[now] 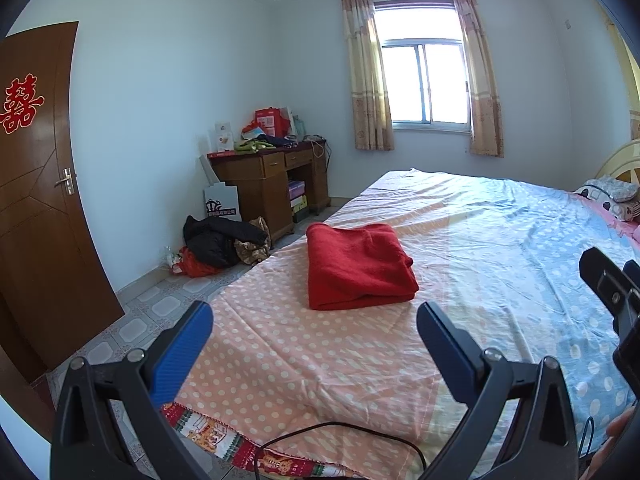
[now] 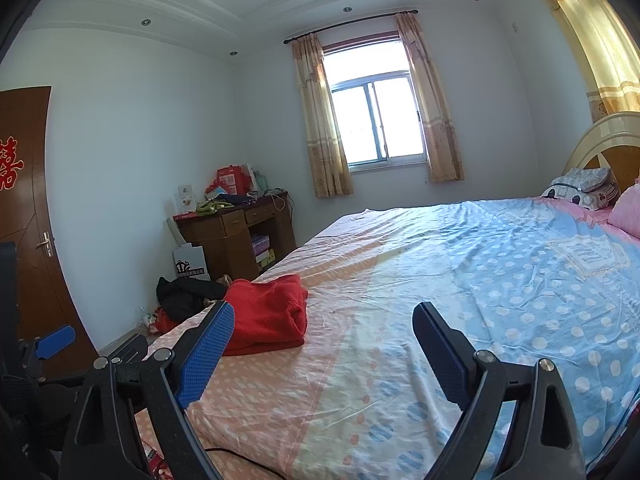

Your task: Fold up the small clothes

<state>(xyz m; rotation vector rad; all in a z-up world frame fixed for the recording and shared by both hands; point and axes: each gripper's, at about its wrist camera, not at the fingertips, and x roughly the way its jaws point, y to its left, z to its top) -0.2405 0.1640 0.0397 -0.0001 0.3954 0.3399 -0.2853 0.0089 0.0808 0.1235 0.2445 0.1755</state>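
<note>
A red fleece garment (image 1: 358,266) lies folded into a thick rectangle on the pink dotted part of the bed sheet (image 1: 304,360). My left gripper (image 1: 314,316) hovers just short of it, jaws wide apart, nothing between them. In the right wrist view the same red garment (image 2: 268,312) sits to the left, partly behind the blue left fingertip (image 2: 208,356). My right gripper (image 2: 324,320) is open and empty over the sheet (image 2: 400,320), right of the garment. Part of the right gripper (image 1: 612,292) shows at the right edge of the left wrist view.
The bed fills the middle and right, with pillows (image 2: 580,190) at the headboard. A black cable (image 1: 340,432) lies across the near edge. On the floor left of the bed are dark clothes (image 1: 220,240), a wooden desk (image 1: 268,184) and a brown door (image 1: 40,200).
</note>
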